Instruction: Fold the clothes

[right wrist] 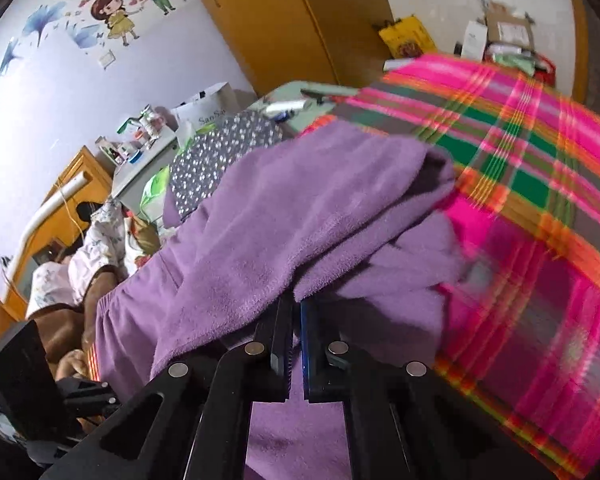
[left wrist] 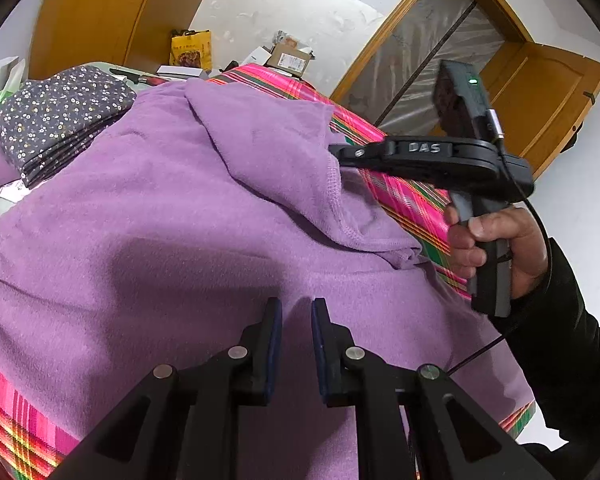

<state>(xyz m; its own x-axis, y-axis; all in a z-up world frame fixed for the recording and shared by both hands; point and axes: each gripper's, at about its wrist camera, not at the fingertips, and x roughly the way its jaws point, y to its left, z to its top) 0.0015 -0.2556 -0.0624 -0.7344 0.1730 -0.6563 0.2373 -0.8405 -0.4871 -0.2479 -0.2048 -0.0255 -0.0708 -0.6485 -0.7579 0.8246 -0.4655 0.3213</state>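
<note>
One purple fleece garment (left wrist: 188, 216) lies spread out, and one folded floral-print cloth (left wrist: 56, 120) sits beside it. One pink plaid cover (right wrist: 540, 208) lies beneath them. Two grippers show: the left gripper (left wrist: 296, 312) and the right gripper (right wrist: 296, 316). One hand (left wrist: 496, 248) is visible. One yellow bag (left wrist: 191, 50) stands far back, and two cartoon figures (right wrist: 128, 4) decorate the wall.

2 wrist fisheyes, close, angled down over the shared purple garment (left wrist: 180, 220) and plaid cover (right wrist: 540, 184).
</note>
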